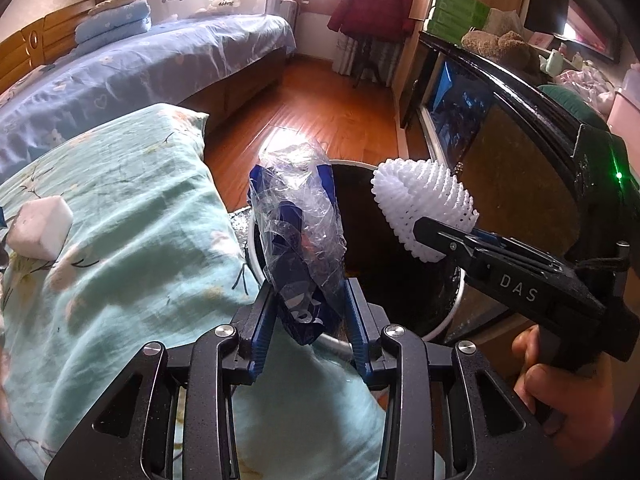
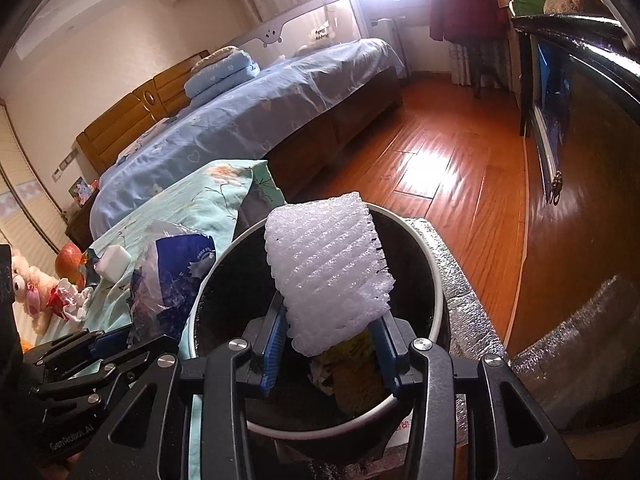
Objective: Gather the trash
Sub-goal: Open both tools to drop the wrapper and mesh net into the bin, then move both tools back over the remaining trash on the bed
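My left gripper (image 1: 308, 292) is shut on a crumpled blue-and-clear plastic wrapper (image 1: 298, 220), held upright over the near rim of a round dark bin (image 1: 454, 308). In the left wrist view my right gripper (image 1: 428, 236) comes in from the right, shut on a white foam net sleeve (image 1: 416, 196) above the bin's mouth. The right wrist view shows that foam net (image 2: 328, 264) between the blue pads of the right gripper (image 2: 330, 320), directly over the bin (image 2: 436, 276). The left gripper (image 2: 120, 336) with the wrapper (image 2: 172, 276) is at the lower left, beside the bin.
A yellow wrapper (image 2: 352, 364) lies inside the bin. A teal flowered pillow (image 1: 120, 240) left of the bin carries a white foam block (image 1: 40, 228). An apple (image 2: 68, 264) and a plush toy (image 2: 28, 288) sit further left. Silver foil-wrapped boxes (image 2: 468, 300) flank the bin's right.
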`<state>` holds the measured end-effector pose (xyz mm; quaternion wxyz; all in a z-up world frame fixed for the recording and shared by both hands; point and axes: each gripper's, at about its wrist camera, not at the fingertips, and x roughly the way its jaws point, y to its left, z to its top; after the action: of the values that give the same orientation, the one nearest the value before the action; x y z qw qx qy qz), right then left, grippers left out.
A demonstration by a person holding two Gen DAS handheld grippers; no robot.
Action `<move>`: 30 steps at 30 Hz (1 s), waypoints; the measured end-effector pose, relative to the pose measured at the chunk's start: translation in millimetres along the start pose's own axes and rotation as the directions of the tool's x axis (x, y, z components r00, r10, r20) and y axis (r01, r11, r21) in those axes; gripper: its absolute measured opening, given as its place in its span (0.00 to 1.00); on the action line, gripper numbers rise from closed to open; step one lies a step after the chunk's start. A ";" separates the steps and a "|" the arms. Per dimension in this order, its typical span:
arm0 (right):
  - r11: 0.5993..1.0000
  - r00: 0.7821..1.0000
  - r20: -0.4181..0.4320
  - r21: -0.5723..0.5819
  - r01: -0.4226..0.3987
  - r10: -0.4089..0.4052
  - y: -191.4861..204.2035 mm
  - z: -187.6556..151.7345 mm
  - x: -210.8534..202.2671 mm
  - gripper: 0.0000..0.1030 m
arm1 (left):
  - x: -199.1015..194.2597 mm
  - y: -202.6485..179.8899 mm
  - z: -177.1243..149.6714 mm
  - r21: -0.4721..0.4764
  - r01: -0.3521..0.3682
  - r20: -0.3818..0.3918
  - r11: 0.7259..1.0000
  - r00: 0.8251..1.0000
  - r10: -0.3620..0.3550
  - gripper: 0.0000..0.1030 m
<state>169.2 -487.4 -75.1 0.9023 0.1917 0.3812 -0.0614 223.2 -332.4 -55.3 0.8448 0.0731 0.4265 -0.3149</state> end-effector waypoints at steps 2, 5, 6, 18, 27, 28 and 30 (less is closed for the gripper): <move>1.000 1.000 -0.002 0.003 0.000 0.000 -1.4 1.2 1.4 0.42 | 0.4 -0.1 0.8 -0.001 0.003 0.000 1.000 1.000 -0.003 0.33; 1.000 1.000 -0.003 0.005 -0.001 0.001 -2.4 2.7 2.6 0.43 | 0.7 1.2 2.1 -0.007 0.011 -0.002 1.000 1.000 -0.011 0.45; 1.000 1.000 -0.004 0.009 0.001 -0.001 -2.7 3.1 3.2 0.45 | 0.2 1.7 2.3 -0.011 0.011 0.000 1.000 1.000 -0.011 0.48; 0.999 1.000 0.029 0.042 -0.013 0.012 -1.6 3.2 -9.0 0.70 | -24.9 17.1 -14.3 -0.064 -0.022 0.044 0.998 0.999 0.025 0.62; 0.996 0.995 0.024 0.003 -0.093 0.093 38.9 -11.8 -12.0 0.78 | -62.9 59.9 -48.4 -0.170 -0.091 0.074 0.981 0.992 0.105 0.67; 0.994 0.994 0.018 -0.005 -0.105 0.105 45.3 -13.9 -11.0 0.78 | -65.9 65.1 -51.2 -0.183 -0.095 0.075 0.978 0.991 0.111 0.67; 0.991 0.991 0.004 -0.024 -0.131 0.131 57.1 -17.7 -9.5 0.79 | -73.8 77.5 -57.8 -0.213 -0.106 0.081 0.971 0.989 0.125 0.67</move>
<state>165.5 -428.4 -62.5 0.9077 0.2055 0.3658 0.0017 197.9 -213.8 -46.1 0.8837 -0.0059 0.4121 -0.2219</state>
